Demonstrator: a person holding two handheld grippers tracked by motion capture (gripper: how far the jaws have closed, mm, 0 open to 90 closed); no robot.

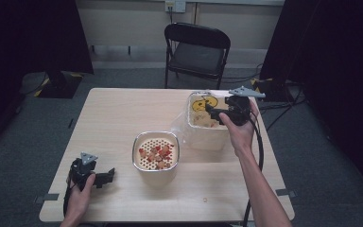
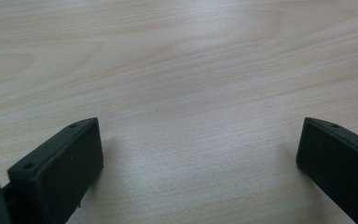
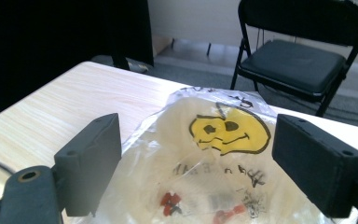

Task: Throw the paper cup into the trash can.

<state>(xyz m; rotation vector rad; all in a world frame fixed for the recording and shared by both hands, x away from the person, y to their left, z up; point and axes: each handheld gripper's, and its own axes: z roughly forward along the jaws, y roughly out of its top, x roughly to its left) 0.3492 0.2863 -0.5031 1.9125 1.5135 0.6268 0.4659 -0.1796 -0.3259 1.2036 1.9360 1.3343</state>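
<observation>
Two grippers work over one pale wooden table (image 1: 113, 118), which carries two containers. Between and just beyond the right gripper's (image 3: 198, 154) widely parted fingers (image 3: 91, 161) lies a clear plastic bag (image 3: 205, 158) printed with a yellow smiley face (image 3: 228, 129) and black lettering; small red pieces show through it low down. In the high view this bag lines a white tub (image 1: 207, 124) under the right gripper (image 1: 211, 109). Right of the left gripper (image 1: 108, 176) stands a white bowl (image 1: 155, 152) with a perforated insert, holding red and tan bits (image 1: 157, 153). Left gripper's fingers (image 2: 60, 170) are spread wide over bare wood, holding nothing. One black folding chair (image 1: 197, 49) stands beyond the table.
</observation>
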